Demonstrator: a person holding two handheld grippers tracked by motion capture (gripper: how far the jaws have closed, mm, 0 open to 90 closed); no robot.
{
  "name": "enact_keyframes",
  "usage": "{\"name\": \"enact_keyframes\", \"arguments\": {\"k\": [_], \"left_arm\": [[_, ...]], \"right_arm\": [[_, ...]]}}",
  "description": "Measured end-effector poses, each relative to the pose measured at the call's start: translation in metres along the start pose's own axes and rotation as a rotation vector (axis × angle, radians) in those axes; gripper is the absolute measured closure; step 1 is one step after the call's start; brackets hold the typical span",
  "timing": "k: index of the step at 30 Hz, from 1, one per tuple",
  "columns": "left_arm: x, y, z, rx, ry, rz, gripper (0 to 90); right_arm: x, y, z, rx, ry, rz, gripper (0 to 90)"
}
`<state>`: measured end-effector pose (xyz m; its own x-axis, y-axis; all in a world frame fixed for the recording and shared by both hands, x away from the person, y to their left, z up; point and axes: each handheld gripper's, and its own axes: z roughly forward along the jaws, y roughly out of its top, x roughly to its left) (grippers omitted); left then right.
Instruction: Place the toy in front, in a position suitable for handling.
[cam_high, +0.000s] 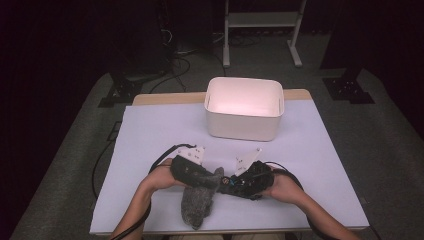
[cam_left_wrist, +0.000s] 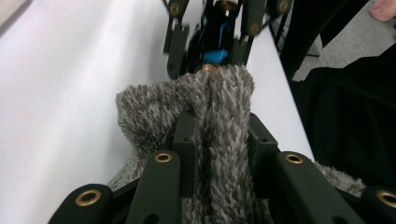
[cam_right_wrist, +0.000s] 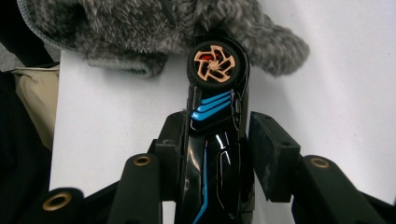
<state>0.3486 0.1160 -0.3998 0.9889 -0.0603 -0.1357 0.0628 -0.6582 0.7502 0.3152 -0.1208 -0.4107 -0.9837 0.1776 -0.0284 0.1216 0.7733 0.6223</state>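
Sock (cam_high: 197, 205), grey and fuzzy, lies at the near edge of the worktop (cam_high: 150, 135), its upper end lifted and pinched in the left gripper (cam_high: 212, 181). In the left gripper view the jaws stand narrow, with a fold of the pile squeezed between the pads (cam_left_wrist: 186, 140).

Toy car (cam_right_wrist: 215, 140), black with blue stripes and a copper-spoked wheel (cam_right_wrist: 214, 66), sits in the right gripper (cam_high: 227, 184). In the right gripper view the left pad lies against the car's side; the right pad looks just clear of it, so the hold is judged loose or one-sided, and I cannot tell if it is firm. The car's nose touches the sock, apparently at the sock's mouth; whether it has entered, the frames do not show.

White bin (cam_high: 244, 107) stands empty, well apart at the far side of the worktop.

Risks, as judgement:
- Car twists or drops out if the right jaws do not bear on both sides, since its glossy body gives little purchase.
- Wheel snags in the pile and drags the sock out of the left pinch.
- Left gripper holds both layers of the fold, which would keep the mouth shut against the car.
- Sock sits close to the worktop's near edge; a tug could pull it off.
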Motion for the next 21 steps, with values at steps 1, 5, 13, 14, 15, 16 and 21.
{"name": "enact_keyframes", "arguments": {"k": [1,5,13,14,15,16,21], "left_arm": [[0.000,0.002,-0.002,0.002,0.002,0.003,71.2],[-0.003,0.008,-0.014,0.008,0.027,0.012,71.3],[-0.009,0.018,-0.038,0.037,0.050,0.042,72.7],[-0.009,0.017,-0.038,0.044,0.052,0.042,72.7],[-0.009,0.013,-0.037,0.045,0.052,0.032,72.7],[-0.008,0.011,-0.037,0.049,0.053,0.032,72.6],[-0.002,-0.007,-0.029,0.075,0.053,-0.020,72.6]], "right_arm": [[0.001,0.000,0.000,-0.003,-0.004,-0.006,57.2],[-0.001,0.003,-0.001,-0.052,-0.011,-0.008,57.3],[-0.002,0.017,0.003,-0.149,-0.004,0.002,57.4],[-0.003,0.016,0.002,-0.148,-0.004,0.001,57.3],[-0.003,0.015,0.001,-0.152,-0.009,0.003,57.4],[-0.004,0.013,-0.001,-0.155,-0.010,0.004,57.4],[-0.005,0.002,-0.008,-0.160,-0.018,0.036,57.3]]}}
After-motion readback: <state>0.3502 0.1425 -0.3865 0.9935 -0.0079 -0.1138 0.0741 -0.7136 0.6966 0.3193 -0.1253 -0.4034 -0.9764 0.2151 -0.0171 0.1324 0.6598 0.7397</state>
